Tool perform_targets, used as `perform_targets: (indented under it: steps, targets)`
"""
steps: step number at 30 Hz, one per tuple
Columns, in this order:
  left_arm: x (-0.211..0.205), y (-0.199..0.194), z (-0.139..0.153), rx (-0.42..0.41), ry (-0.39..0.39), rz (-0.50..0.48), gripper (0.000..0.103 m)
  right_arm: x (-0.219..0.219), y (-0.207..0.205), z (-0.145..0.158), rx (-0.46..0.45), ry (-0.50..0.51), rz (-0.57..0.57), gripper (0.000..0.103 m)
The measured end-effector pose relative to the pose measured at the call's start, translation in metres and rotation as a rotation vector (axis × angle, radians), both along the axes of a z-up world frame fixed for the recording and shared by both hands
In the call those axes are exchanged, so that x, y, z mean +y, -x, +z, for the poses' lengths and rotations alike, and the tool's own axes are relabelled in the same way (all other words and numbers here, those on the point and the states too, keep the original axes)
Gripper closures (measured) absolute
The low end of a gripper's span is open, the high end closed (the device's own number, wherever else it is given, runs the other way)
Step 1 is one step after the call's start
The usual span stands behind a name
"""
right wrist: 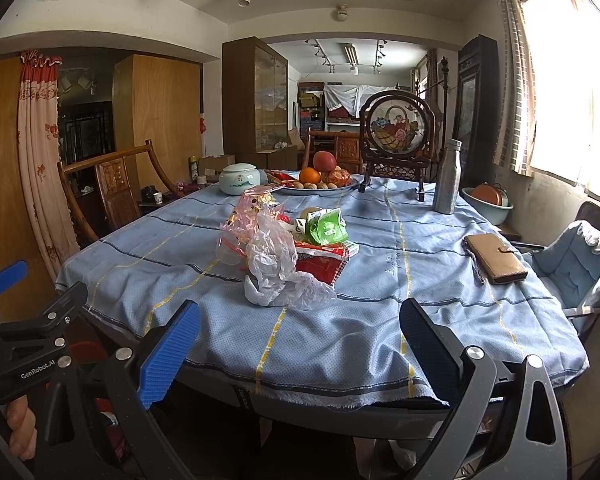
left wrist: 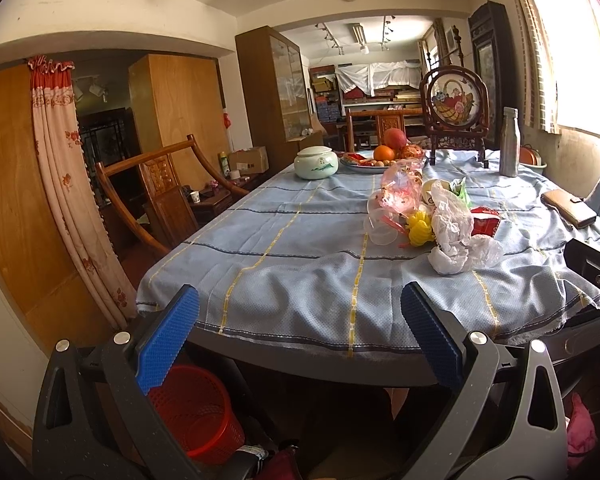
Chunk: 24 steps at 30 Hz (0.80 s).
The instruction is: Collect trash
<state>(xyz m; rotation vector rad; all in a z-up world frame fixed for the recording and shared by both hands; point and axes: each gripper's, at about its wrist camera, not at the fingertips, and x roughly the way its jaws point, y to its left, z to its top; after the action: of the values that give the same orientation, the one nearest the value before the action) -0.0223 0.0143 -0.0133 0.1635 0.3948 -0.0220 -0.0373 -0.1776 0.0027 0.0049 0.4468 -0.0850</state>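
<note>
Two grippers hung just off the near edge of the desk (right wrist: 380,344), which was draped in a blue checked cloth. The left gripper (left wrist: 300,320) had its two blue-padded fingers spread wide apart with nothing between them, and the right gripper (right wrist: 300,336) stood the same way, jaws wide and empty. In the right wrist view a hand (right wrist: 20,428) showed at the lower left, gripping the handle of the left tool.

The trash lay in one loose heap (right wrist: 284,248) near the middle of the desk, a little toward the near edge and well apart from both grippers. Its long axis ran from the near edge toward the far edge. In it could be counted one crumpled clear plastic bag (right wrist: 276,268) at the near end, one pink printed plastic bag (right wrist: 248,216) standing up at the far left, one green packet (right wrist: 326,228), one red wrapper (right wrist: 320,262) lying flat, one clear plastic cup (left wrist: 380,228) tipped on its side, and one yellow piece (left wrist: 418,230) that was too tangled to identify.

Along the far edge stood one pale lidded jar (right wrist: 239,178), one plate of fruit and nuts (right wrist: 320,184), one round embroidered screen (right wrist: 398,128) on a dark wooden stand, and one upright metal bottle (right wrist: 447,178). One brown wallet (right wrist: 496,258) lay near the right edge, its length running toward the far side.

One red mesh basket (left wrist: 196,412) sat on the floor below the near left corner.
</note>
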Motion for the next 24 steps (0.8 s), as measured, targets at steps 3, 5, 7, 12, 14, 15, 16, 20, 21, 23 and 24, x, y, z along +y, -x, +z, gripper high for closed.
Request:
perform_targets:
  steps: [3,5,7,12,14,15,16,20,21,23,24]
  targets:
    - [0.000,0.001,-0.001,0.002,0.000,0.000,0.006,0.000,0.000,0.000,0.001,0.000,0.000,0.005]
    - [0.000,0.000,-0.002,0.003,0.000,0.001,0.006,0.000,0.000,0.000,0.003,-0.001,0.001,0.005]
    - [0.003,-0.001,-0.005,0.008,0.002,0.001,0.006,-0.001,-0.003,-0.001,0.002,-0.002,0.000,0.005]
    - [0.004,-0.001,-0.007,0.011,0.002,0.002,0.006,0.000,0.001,-0.006,0.006,-0.003,0.001,0.005]
    - [0.005,-0.001,-0.008,0.015,0.002,0.002,0.006,0.000,0.001,-0.007,0.009,-0.004,0.000,0.005]
    - [0.006,-0.001,-0.010,0.017,0.001,0.002,0.006,-0.001,-0.002,-0.006,0.011,-0.005,0.001,0.005]
    - [0.006,-0.001,-0.011,0.019,0.000,0.003,0.006,-0.001,-0.001,-0.007,0.011,-0.006,0.002,0.005]
    - [0.007,-0.002,-0.013,0.031,-0.003,0.005,0.006,-0.005,-0.006,-0.005,0.035,-0.016,0.002,0.005]
    - [0.006,-0.003,-0.011,0.035,-0.004,0.005,0.006,-0.007,-0.009,-0.005,0.056,-0.023,0.001,0.005]
    - [0.005,-0.005,-0.011,0.044,-0.007,0.005,0.006,-0.007,-0.011,-0.006,0.078,-0.031,0.002,0.005]
    - [0.006,-0.006,-0.012,0.047,-0.008,0.005,0.006,-0.008,-0.012,-0.006,0.096,-0.039,0.003,0.005]
